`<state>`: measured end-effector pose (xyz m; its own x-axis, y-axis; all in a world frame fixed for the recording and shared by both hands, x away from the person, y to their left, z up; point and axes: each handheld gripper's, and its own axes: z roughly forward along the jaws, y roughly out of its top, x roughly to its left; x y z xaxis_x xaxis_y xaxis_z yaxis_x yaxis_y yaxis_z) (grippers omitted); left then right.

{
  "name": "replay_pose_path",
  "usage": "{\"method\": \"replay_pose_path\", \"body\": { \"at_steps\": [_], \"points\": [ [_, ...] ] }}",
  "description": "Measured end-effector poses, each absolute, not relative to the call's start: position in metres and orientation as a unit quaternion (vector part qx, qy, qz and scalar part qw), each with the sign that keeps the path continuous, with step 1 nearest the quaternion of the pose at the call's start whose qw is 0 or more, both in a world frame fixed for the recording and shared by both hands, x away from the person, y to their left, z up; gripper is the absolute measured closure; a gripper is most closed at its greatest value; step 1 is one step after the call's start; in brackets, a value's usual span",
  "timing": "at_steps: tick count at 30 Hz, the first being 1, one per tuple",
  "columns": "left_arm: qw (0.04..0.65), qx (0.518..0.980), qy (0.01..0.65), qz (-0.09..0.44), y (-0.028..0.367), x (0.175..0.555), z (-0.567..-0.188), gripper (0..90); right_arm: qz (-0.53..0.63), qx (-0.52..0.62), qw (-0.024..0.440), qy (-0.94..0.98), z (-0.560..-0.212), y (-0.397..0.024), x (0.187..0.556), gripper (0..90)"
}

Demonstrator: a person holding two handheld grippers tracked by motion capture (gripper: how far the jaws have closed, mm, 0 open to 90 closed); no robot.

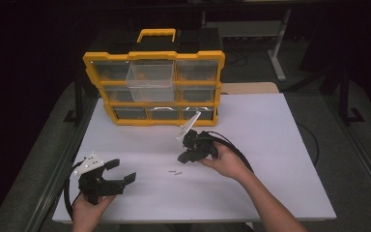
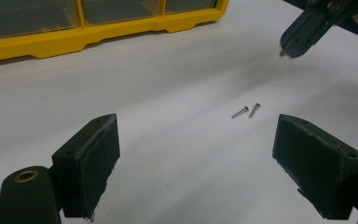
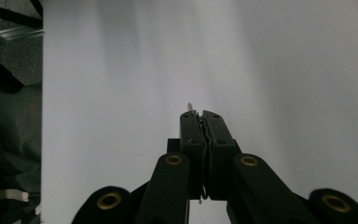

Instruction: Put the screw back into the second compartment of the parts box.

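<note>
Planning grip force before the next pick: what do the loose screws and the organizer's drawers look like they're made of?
Two loose screws: probably metal, going by the grey sheen on slim shanks; the plating can't be told. The right gripper is shut on a third screw, whose tip looks similar. The organizer has an opaque yellow frame, likely moulded plastic. The pulled-out drawer is see-through and faintly cloudy, so probably clear plastic.
</note>
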<state>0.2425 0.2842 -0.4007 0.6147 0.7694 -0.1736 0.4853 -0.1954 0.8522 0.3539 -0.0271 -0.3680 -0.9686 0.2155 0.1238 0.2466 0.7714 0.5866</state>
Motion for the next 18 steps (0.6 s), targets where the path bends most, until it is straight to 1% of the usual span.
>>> {"method": "replay_pose_path", "body": {
  "at_steps": [5,11,13,18],
  "points": [
    [0.476,0.764,0.408,0.151,0.286,0.243,-0.401,14.4,-0.339,-0.114,0.019,-0.934,-0.332,-0.032,0.347,87.4],
    [0.480,0.762,0.409,0.151,0.285,0.243,-0.401,14.4,-0.360,-0.102,-0.011,-0.927,-0.261,-0.033,0.342,87.4],
    [0.479,0.761,0.413,0.147,0.285,0.242,-0.400,14.4,-0.366,-0.092,-0.028,-0.926,-0.238,-0.032,0.345,87.4],
    [0.482,0.756,0.418,0.146,0.285,0.241,-0.401,14.3,-0.377,-0.094,-0.045,-0.920,-0.189,-0.026,0.360,87.3]
  ]
}}
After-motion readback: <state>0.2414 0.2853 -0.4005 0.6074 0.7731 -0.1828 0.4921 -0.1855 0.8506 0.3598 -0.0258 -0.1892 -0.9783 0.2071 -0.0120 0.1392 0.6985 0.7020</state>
